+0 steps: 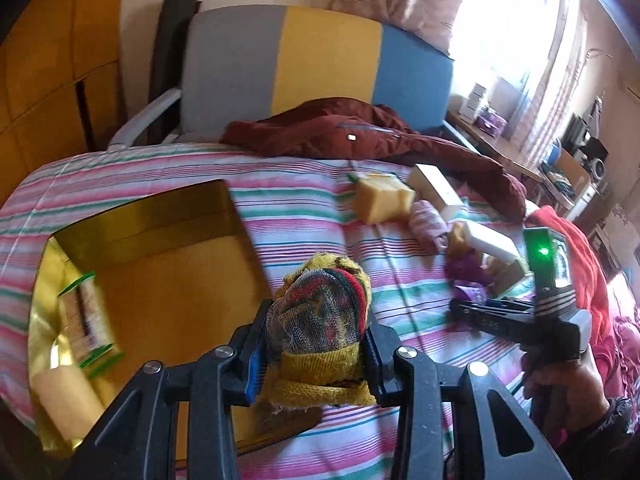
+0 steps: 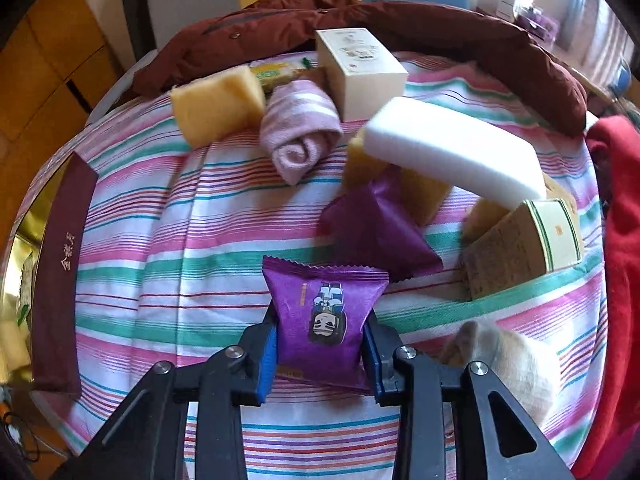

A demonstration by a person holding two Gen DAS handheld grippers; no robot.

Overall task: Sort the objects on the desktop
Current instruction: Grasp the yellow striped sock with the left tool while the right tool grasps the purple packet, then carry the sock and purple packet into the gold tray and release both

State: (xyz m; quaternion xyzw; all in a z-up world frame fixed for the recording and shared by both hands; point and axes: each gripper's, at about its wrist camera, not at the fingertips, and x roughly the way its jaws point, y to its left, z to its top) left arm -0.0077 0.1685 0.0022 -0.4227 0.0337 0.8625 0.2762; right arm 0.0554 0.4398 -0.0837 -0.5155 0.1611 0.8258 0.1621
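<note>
My left gripper (image 1: 316, 340) is shut on a rolled yellow, red and grey patterned sock (image 1: 324, 312), held above the striped bedcover beside an open gold box (image 1: 168, 272). The box holds a green-edged packet (image 1: 86, 316) and a cream block (image 1: 64, 396). My right gripper (image 2: 322, 332) is shut on a purple snack packet (image 2: 326, 316) with a cartoon figure, low over the cover. Beyond it lie a second purple packet (image 2: 376, 220), a white sponge (image 2: 452, 148), a yellow sponge (image 2: 218, 108), a rolled pink sock (image 2: 300, 128) and two small cartons (image 2: 360, 68) (image 2: 528, 244).
A maroon box lid (image 2: 60, 276) lies at the left edge of the cover. A brown jacket (image 2: 440, 32) rings the far side and a red cloth (image 2: 624, 240) the right. A cream sock (image 2: 508, 360) sits near my right fingers. A striped chair (image 1: 280, 64) stands behind.
</note>
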